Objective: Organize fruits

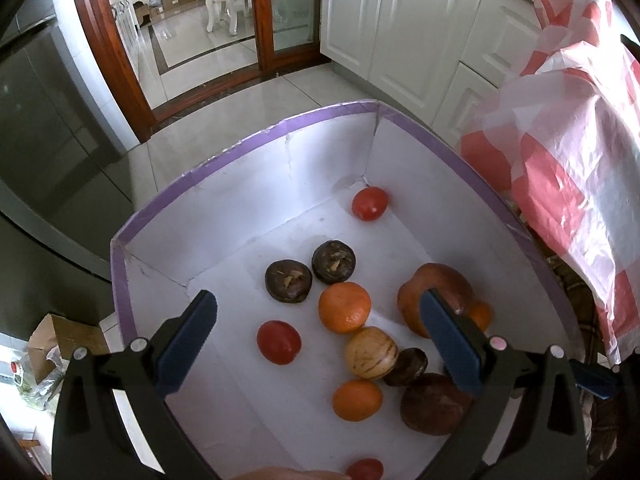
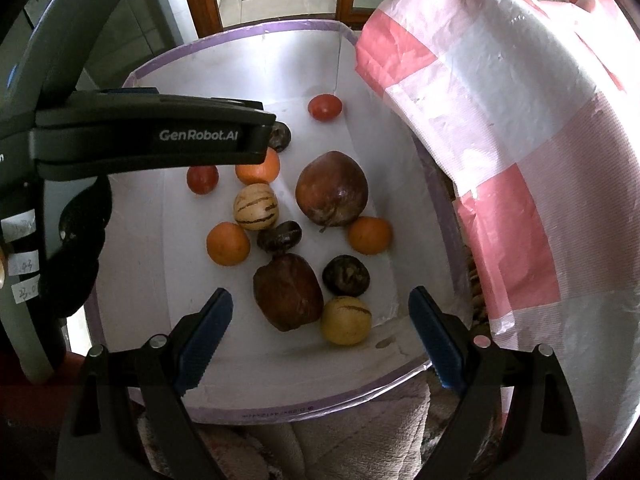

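Note:
A white box with a purple rim (image 1: 248,136) (image 2: 240,32) holds loose fruit. Inside lie several oranges (image 1: 344,307) (image 2: 228,243), red tomatoes (image 1: 279,342) (image 2: 325,107), dark mangosteens (image 1: 289,280) (image 2: 345,275), two striped yellow melons (image 1: 371,353) (image 2: 256,206) (image 2: 345,319) and two large brown-red pomegranates (image 1: 436,294) (image 2: 332,188) (image 2: 288,291). My left gripper (image 1: 320,308) is open and empty above the fruit. My right gripper (image 2: 320,304) is open and empty above the near pomegranate. The left gripper's body (image 2: 152,140) shows in the right wrist view.
A pink and white checked plastic bag (image 1: 568,128) (image 2: 500,120) hangs over the box's right side. White cabinets (image 1: 400,20) and a wooden-framed glass door (image 1: 280,12) stand beyond. A dark fridge (image 1: 48,128) is at left. A cardboard box (image 1: 60,336) lies on the floor.

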Action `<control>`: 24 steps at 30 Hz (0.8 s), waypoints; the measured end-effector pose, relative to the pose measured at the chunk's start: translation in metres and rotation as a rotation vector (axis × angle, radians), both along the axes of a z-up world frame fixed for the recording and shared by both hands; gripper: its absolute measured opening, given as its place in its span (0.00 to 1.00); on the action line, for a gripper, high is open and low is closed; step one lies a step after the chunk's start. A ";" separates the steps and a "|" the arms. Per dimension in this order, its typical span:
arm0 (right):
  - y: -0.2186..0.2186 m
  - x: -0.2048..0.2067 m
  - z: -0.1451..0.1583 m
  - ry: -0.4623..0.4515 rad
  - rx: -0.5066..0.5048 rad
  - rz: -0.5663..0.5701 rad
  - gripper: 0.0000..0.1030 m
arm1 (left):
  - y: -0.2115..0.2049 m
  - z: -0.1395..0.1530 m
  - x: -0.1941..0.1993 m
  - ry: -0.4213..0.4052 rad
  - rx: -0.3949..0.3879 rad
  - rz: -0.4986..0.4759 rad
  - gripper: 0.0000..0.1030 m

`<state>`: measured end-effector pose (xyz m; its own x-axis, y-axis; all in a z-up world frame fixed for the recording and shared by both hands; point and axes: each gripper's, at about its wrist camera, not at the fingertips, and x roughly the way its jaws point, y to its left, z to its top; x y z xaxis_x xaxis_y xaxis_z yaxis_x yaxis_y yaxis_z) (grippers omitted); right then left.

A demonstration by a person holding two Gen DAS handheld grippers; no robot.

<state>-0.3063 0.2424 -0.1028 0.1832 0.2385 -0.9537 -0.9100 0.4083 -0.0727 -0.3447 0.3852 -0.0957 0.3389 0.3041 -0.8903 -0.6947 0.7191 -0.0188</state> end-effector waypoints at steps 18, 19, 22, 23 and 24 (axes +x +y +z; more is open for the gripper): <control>0.000 0.002 -0.004 0.009 -0.016 0.000 0.84 | -0.001 -0.006 0.003 0.003 -0.008 -0.004 0.99; 0.000 0.002 -0.005 0.009 -0.016 0.000 0.84 | -0.001 -0.006 0.003 0.004 -0.008 -0.004 0.99; 0.000 0.002 -0.005 0.009 -0.016 0.000 0.84 | -0.001 -0.008 0.004 0.005 -0.010 -0.007 0.99; 0.000 0.002 -0.005 0.010 -0.016 -0.001 0.84 | -0.001 -0.008 0.004 0.005 -0.010 -0.007 0.99; -0.001 0.002 -0.005 0.010 -0.017 -0.001 0.84 | -0.001 -0.008 0.004 0.005 -0.011 -0.007 0.99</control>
<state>-0.3039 0.2418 -0.1081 0.1738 0.2222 -0.9594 -0.9102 0.4081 -0.0704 -0.3406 0.3838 -0.1040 0.3362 0.2921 -0.8954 -0.6895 0.7239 -0.0227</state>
